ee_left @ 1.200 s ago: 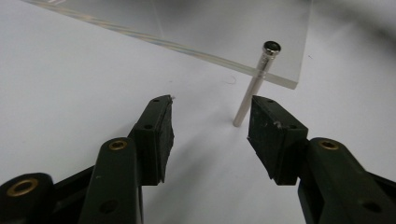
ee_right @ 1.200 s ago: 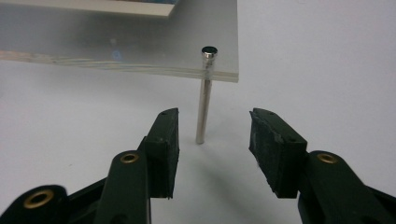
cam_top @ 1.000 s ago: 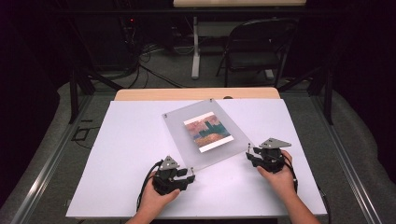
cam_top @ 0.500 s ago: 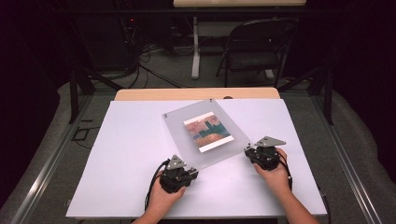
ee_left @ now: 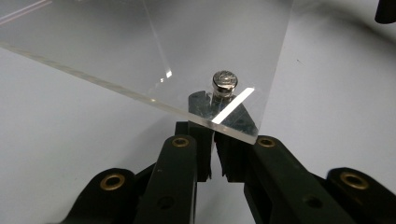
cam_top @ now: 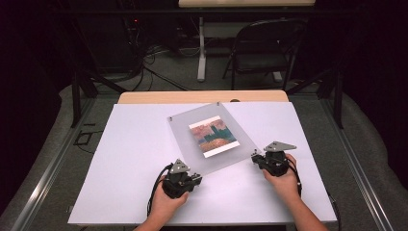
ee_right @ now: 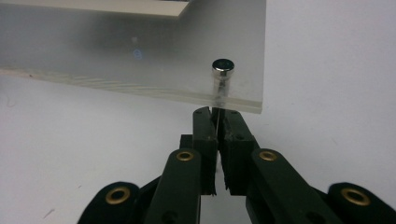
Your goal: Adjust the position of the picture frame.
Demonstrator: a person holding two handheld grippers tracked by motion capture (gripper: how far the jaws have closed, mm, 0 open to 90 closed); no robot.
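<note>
On white worktop, left tool and right tool just closed, each clamped on a near corner of clear acrylic frame.

Bare table lies open around the acrylic frame, apparently nothing else standing there.

Dim lab or recording studio, white rectangular worktable on a pale wooden desk, black-draped surroundings, tangled black cables across grey carpet, black metal folding chair, dark equipment rack with a red indicator light behind
</note>
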